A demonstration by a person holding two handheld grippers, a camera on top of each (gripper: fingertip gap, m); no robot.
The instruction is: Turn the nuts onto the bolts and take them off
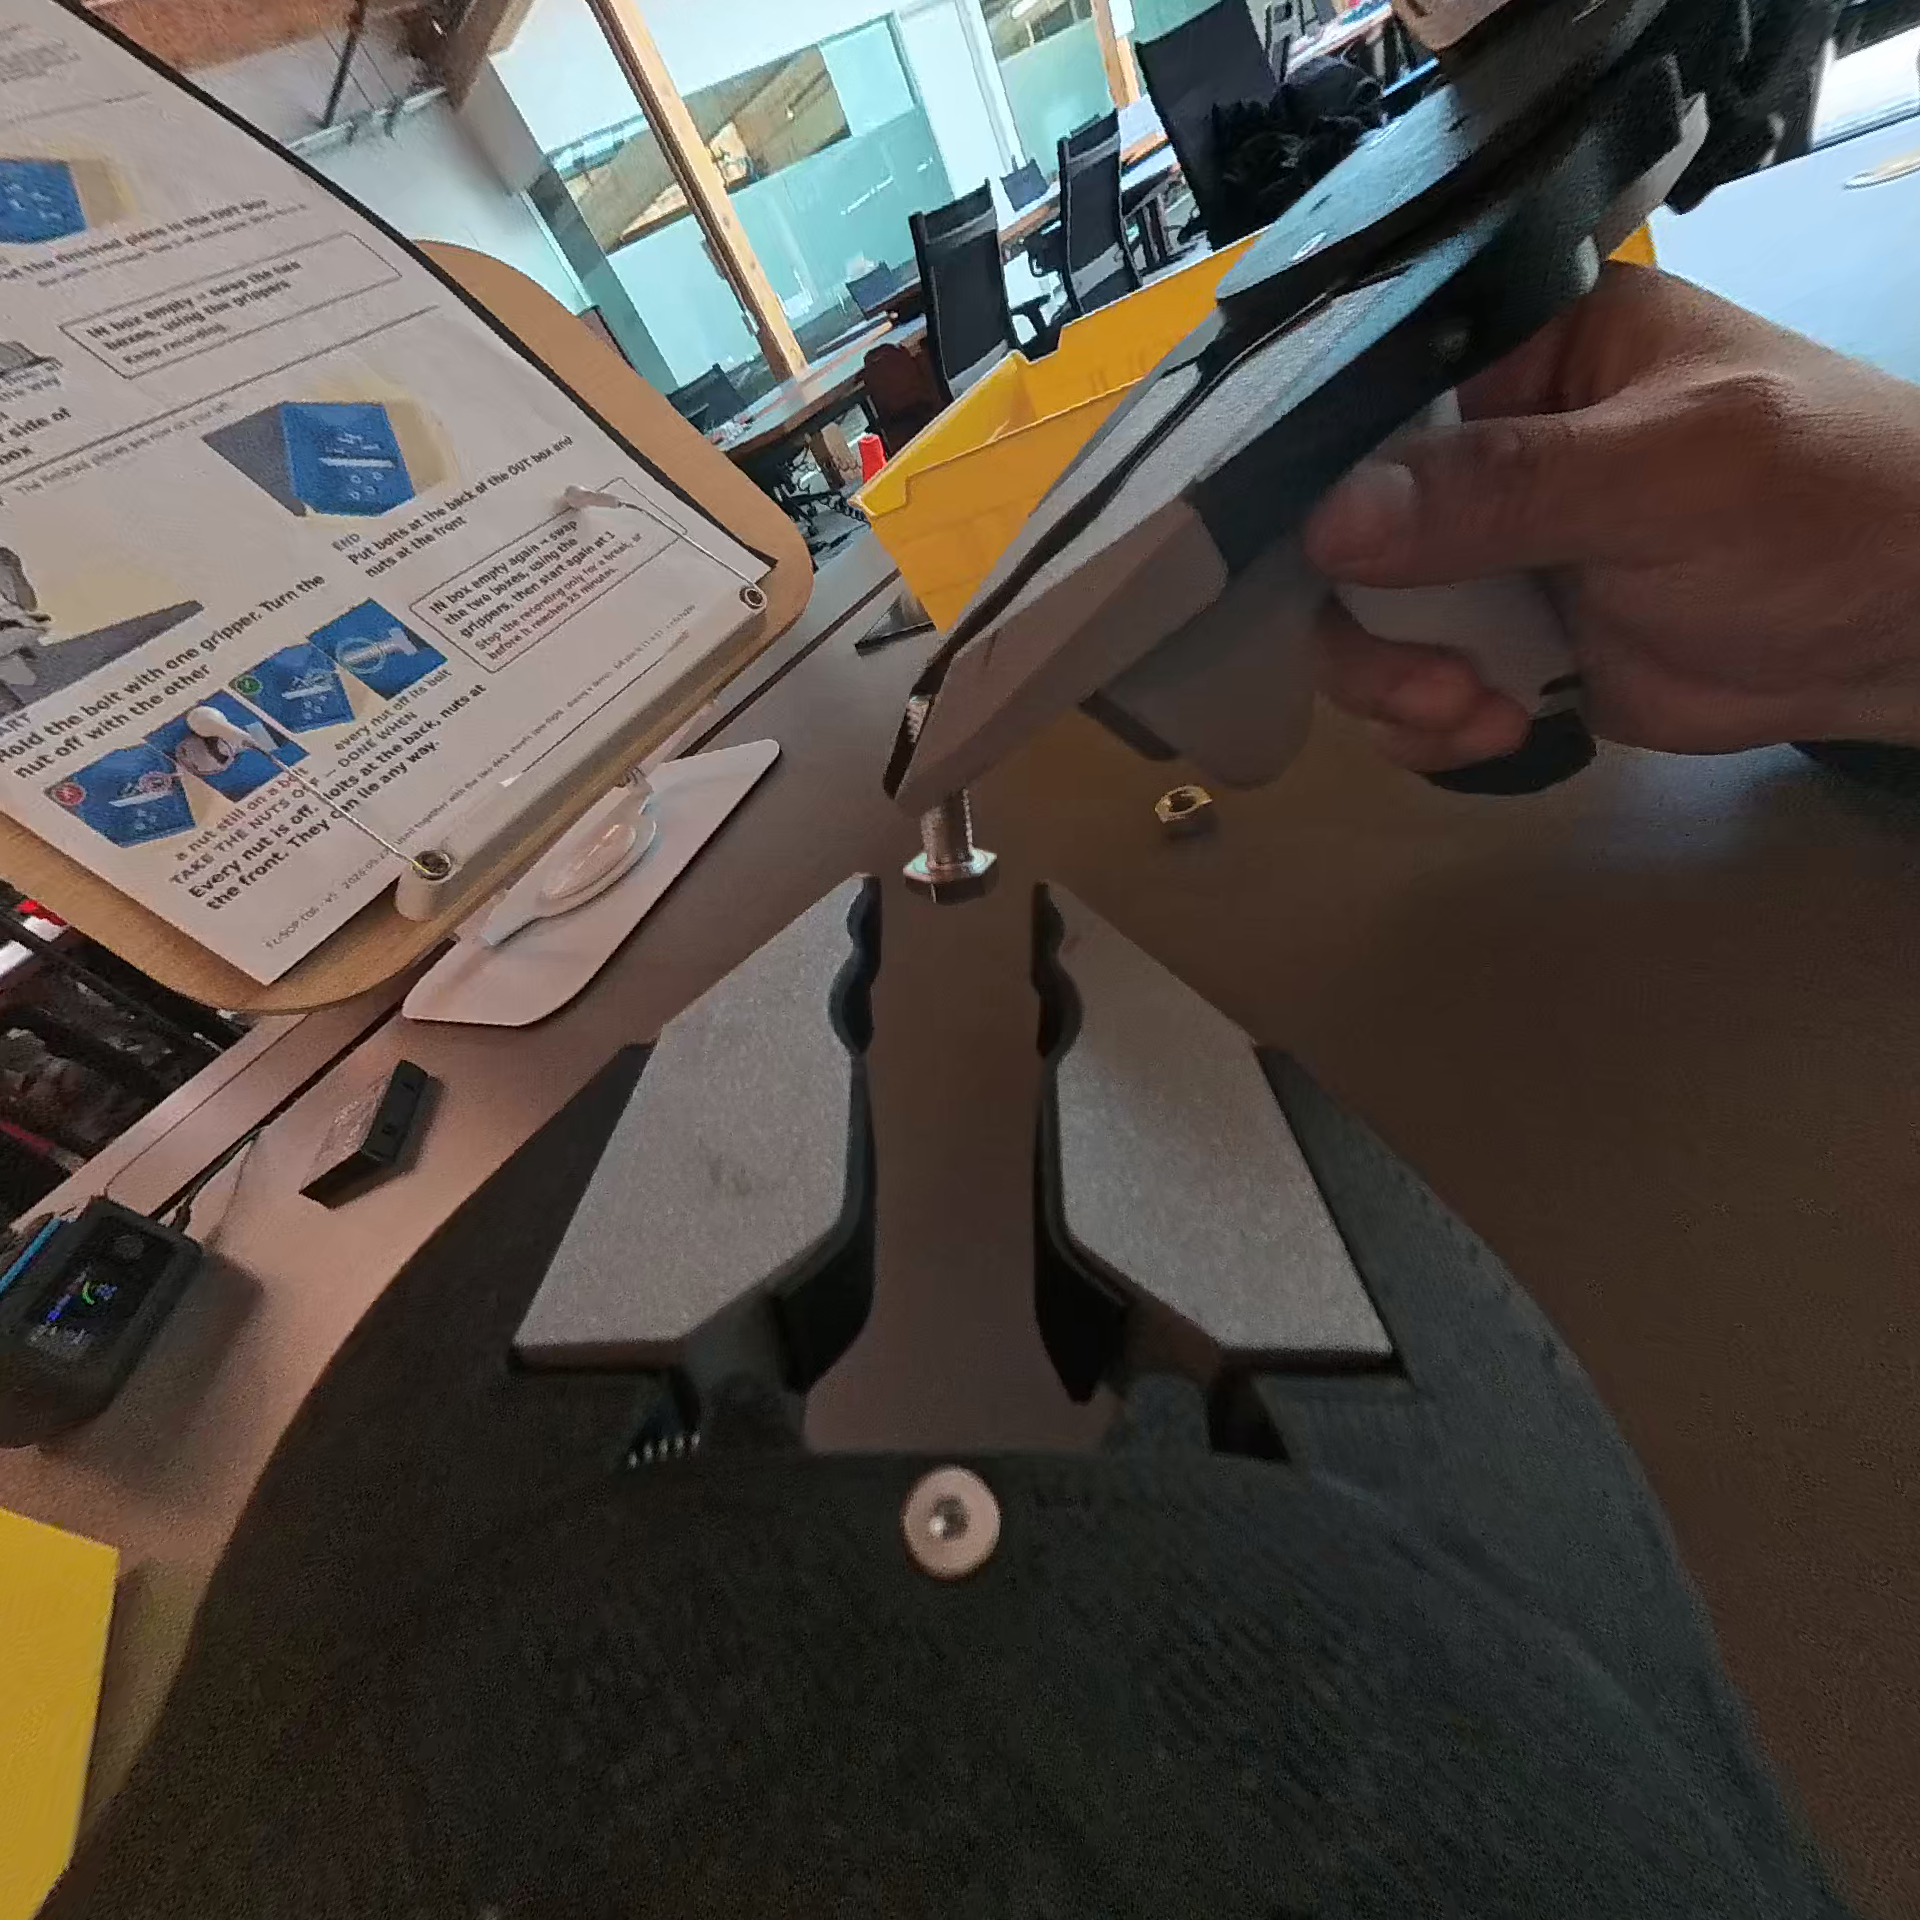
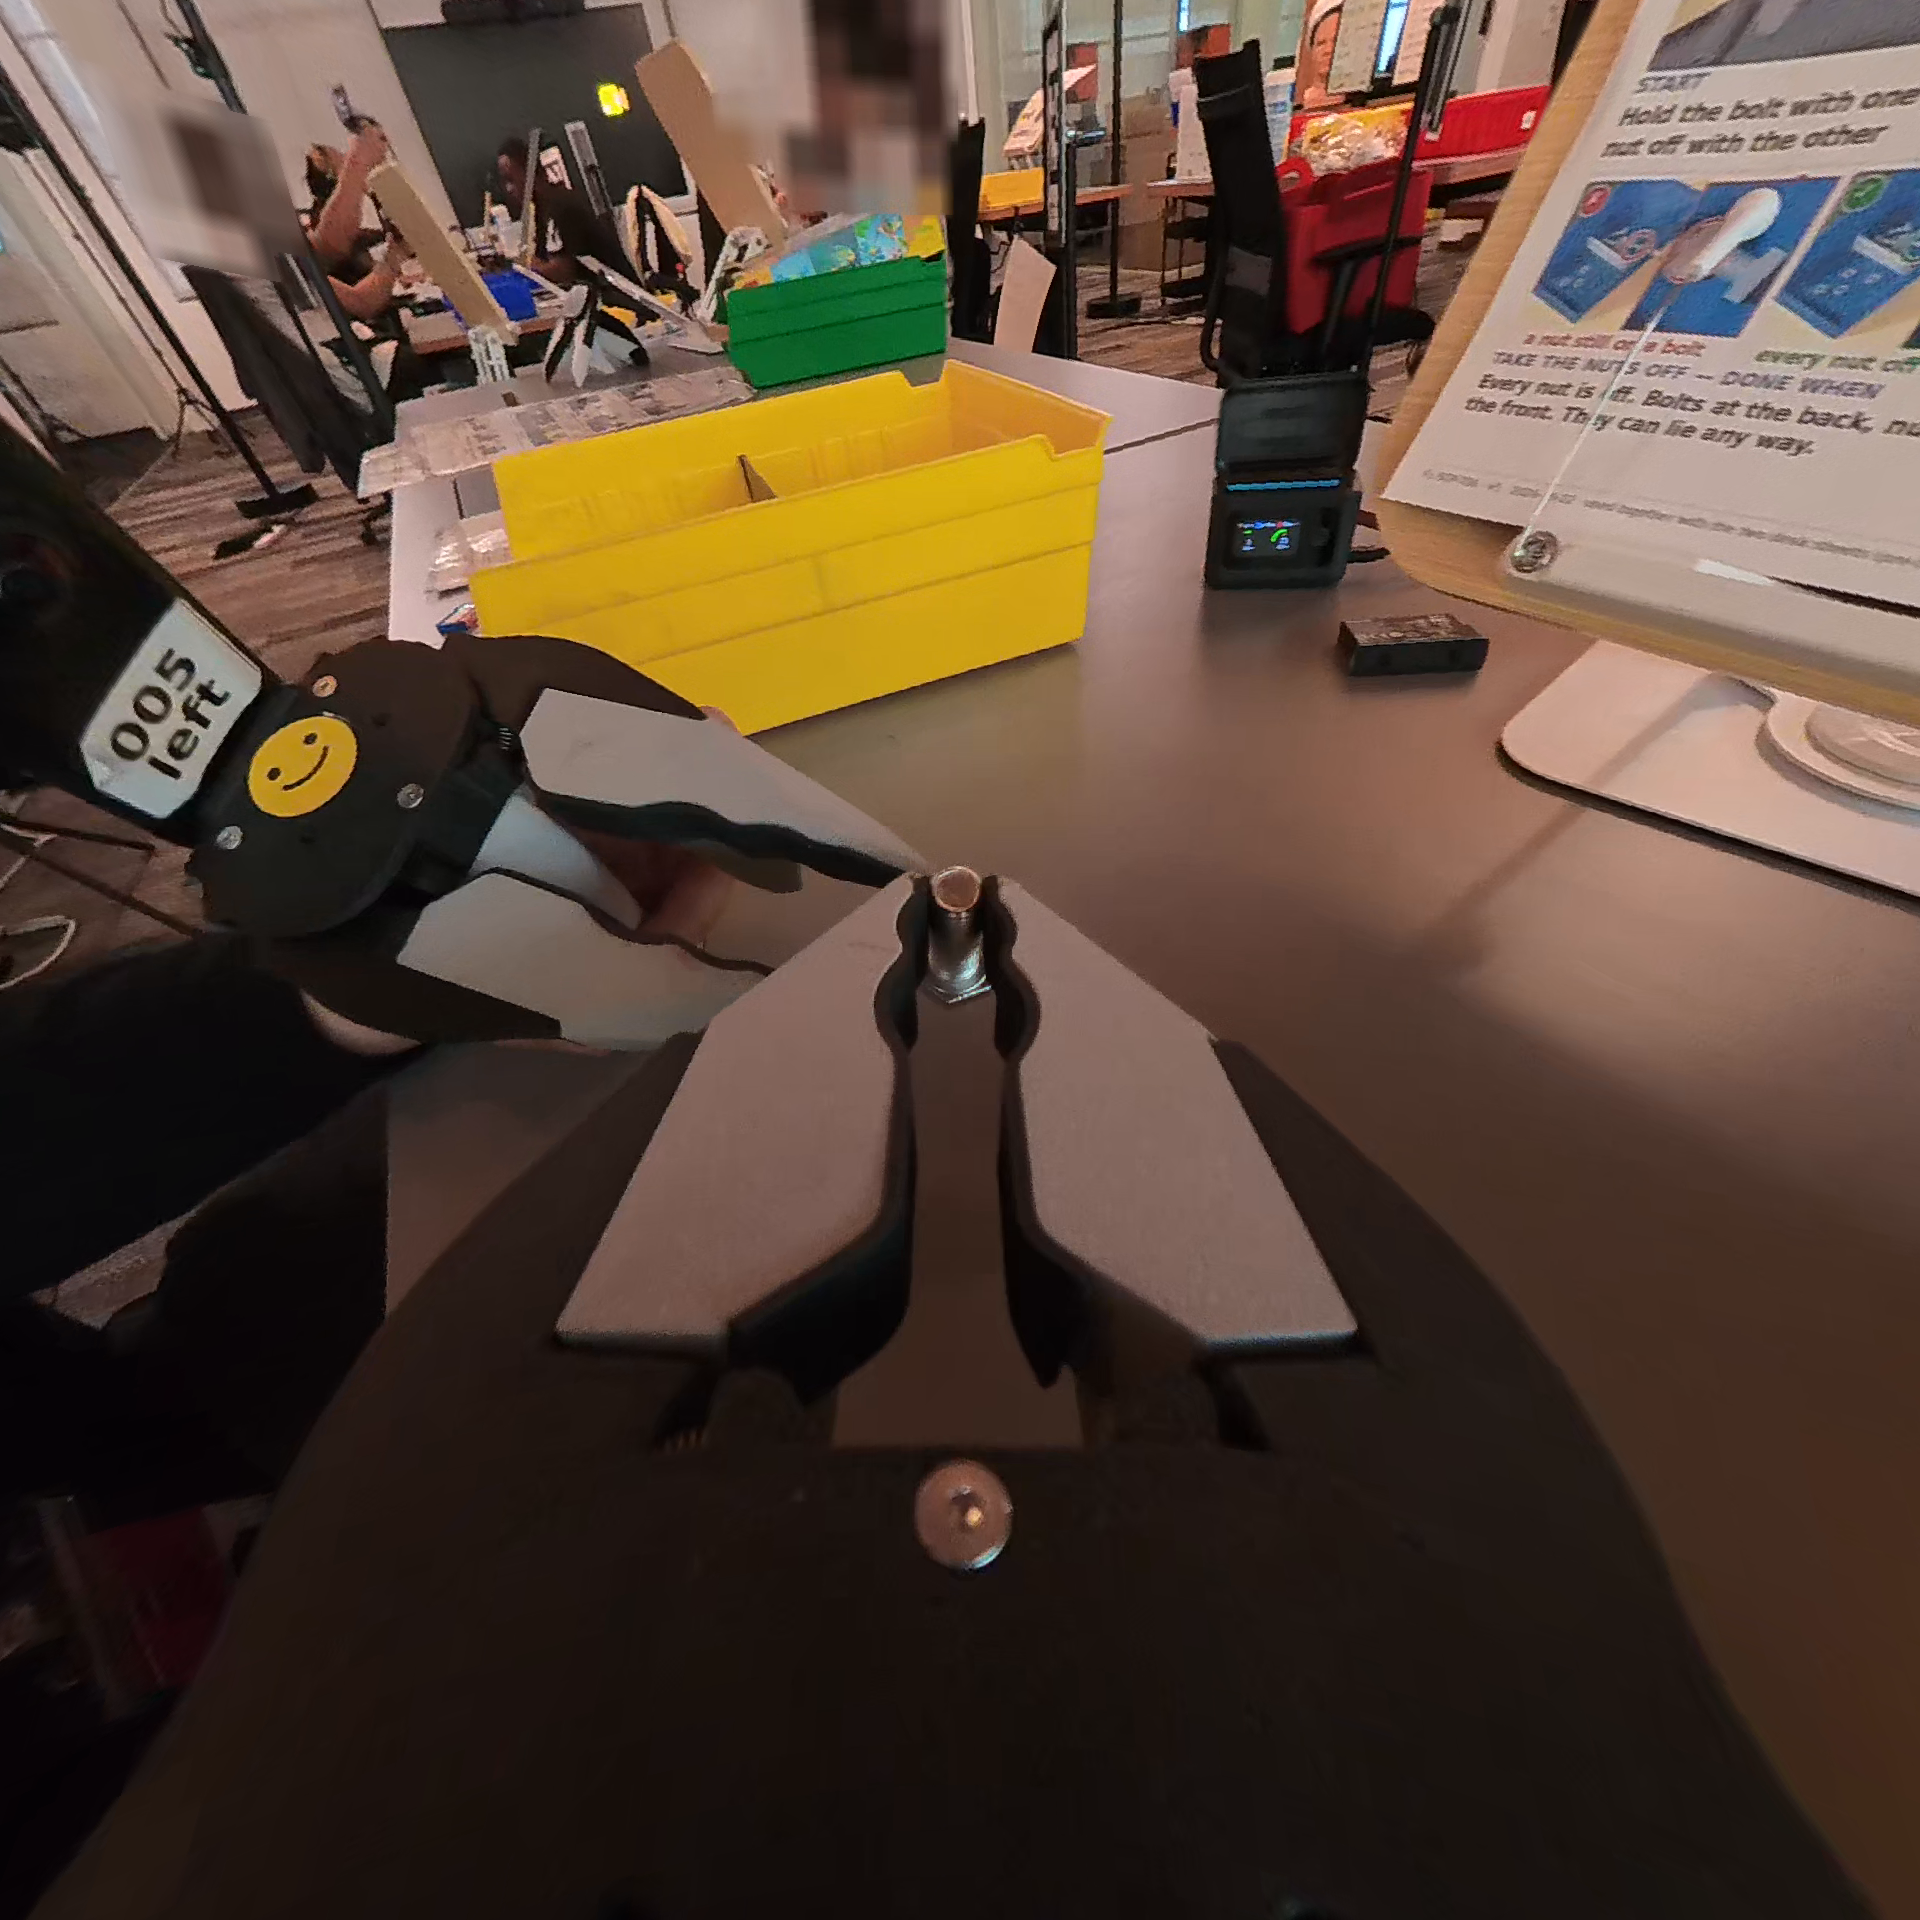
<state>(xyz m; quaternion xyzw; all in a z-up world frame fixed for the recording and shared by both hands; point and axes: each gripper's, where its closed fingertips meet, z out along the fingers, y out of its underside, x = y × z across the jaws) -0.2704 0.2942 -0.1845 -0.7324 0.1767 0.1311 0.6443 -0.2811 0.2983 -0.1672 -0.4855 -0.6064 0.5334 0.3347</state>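
Note:
My right gripper (image 2: 956, 909) is shut on a silver bolt (image 2: 956, 940), gripping its threaded shaft between the fingertips. In the left wrist view the right gripper (image 1: 920, 753) comes in from the upper right, and the bolt (image 1: 948, 847) hangs below its fingers with the hex end down, above the table. My left gripper (image 1: 956, 904) is open and empty, its fingertips just short of the bolt's hex end on either side. It also shows in the right wrist view (image 2: 831, 920), coming in from the left. A loose nut (image 1: 1184, 810) lies on the table beyond.
A yellow bin (image 2: 790, 561) with a divider stands on the grey table (image 2: 1351, 987). A second yellow bin (image 1: 977, 488) shows behind the right gripper. An instruction sheet on a wooden stand (image 1: 343, 582), a small black block (image 1: 374, 1132) and a small screen device (image 1: 83, 1309) stand left. Left and right tips are no more than a few centimetres apart.

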